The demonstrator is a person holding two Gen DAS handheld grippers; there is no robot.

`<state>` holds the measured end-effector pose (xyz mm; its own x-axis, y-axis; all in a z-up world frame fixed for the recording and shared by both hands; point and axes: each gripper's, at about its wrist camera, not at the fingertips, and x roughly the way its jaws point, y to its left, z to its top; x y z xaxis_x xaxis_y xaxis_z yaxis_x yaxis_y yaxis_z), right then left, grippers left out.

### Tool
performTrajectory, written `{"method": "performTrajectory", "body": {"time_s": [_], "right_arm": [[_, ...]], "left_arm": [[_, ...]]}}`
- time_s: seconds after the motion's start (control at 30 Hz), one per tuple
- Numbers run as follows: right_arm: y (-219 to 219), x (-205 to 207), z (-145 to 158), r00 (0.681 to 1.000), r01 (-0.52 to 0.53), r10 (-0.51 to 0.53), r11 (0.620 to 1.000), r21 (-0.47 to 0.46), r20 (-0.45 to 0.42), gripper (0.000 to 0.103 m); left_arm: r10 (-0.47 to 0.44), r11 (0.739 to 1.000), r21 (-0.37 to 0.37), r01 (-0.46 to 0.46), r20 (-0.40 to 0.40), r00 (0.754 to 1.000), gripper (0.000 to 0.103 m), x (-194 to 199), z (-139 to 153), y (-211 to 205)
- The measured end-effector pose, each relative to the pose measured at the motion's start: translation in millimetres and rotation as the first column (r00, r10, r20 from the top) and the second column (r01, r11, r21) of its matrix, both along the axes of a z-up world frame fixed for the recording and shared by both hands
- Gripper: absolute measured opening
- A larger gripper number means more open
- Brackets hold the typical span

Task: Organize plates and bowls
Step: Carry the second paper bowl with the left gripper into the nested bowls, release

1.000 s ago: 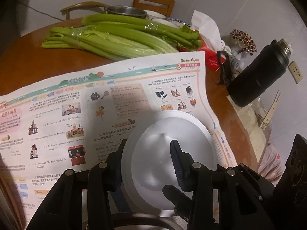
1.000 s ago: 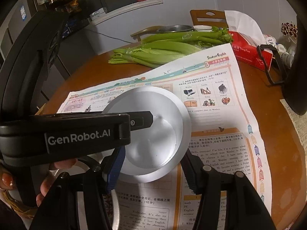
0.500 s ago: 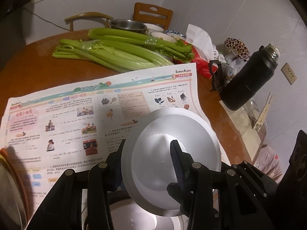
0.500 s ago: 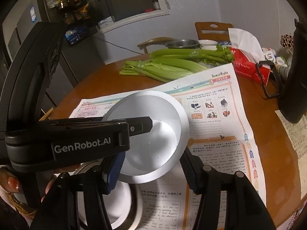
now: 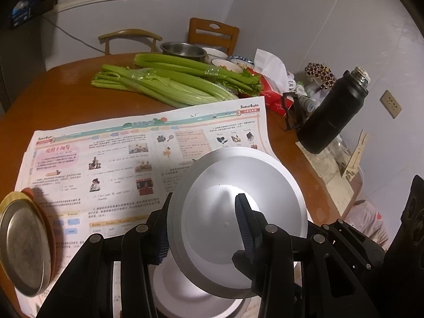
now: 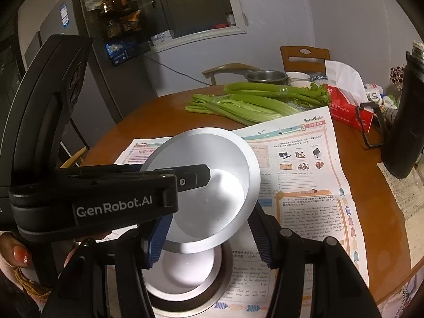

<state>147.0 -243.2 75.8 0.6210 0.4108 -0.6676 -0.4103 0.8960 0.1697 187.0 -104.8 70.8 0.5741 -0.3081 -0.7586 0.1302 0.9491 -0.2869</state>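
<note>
At the far left of the left wrist view a stack of plates (image 5: 25,246) sits tilted at the near edge of the newspaper (image 5: 119,159), a metal one on top with orange and yellow rims showing beneath.

Right of it, the left claw (image 5: 204,228) grips the silver bowl (image 5: 238,212) by its wall, one finger inside and one outside, and holds it tipped and lifted above a second bowl (image 5: 185,299) resting on the desk (image 5: 66,90). The step in hand looks like nesting or un-nesting the two bowls; I cannot tell which. Either way the next move calls for levelling the held bowl and keeping its rim clear of the one below.

The right claw (image 6: 209,234) stands released, its fingers spread either side of the silver bowl (image 6: 212,185) without clearly touching it.

The lower bowl is largely hidden by claw and bowl, and the dishes behind the celery (image 5: 172,84) are too far to make out.
</note>
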Motion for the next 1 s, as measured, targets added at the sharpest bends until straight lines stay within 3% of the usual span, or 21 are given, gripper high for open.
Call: {"method": "performTrajectory", "body": {"time_s": [0.43,1.0], "right_arm": [[8,-30,7,0.999,-0.025,0.026,1.000,-0.013,0.025,0.057],[19,-45,-24,0.998,-0.057,0.055,0.997,-0.048,-0.041,0.057]], "left_arm": [[0.010,1.000,0.005,-0.010,0.014,1.000,0.045,-34,3,10],[0.037,0.999,0.036,-0.035,-0.039,0.999,0.045,-50,-32,16]]}}
